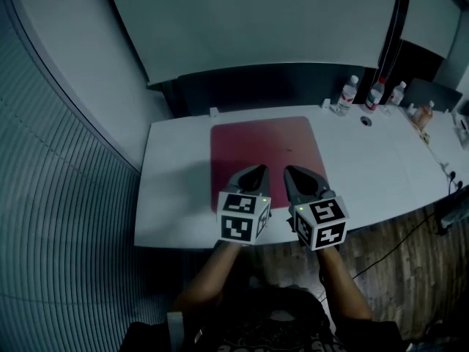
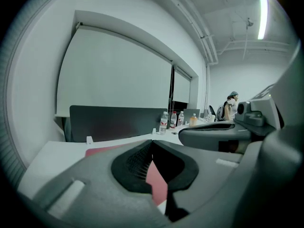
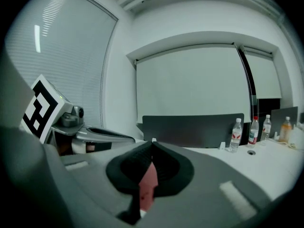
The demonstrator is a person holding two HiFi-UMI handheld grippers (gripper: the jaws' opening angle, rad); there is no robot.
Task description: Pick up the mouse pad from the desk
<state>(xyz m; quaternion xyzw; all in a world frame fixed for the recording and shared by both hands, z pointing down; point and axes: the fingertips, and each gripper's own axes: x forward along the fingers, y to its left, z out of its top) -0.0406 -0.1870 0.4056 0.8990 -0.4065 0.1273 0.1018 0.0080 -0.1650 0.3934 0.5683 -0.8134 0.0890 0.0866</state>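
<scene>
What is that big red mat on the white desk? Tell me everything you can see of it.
It is a mouse pad: a large, dark red sheet, roughly square with rounded corners, matte and thin-looking. It lies flat on the white desk, towards its left end, with nothing lying on it. The left gripper and right gripper hang over its near edge, jaws shut and empty. Whether they touch it I cannot tell.
</scene>
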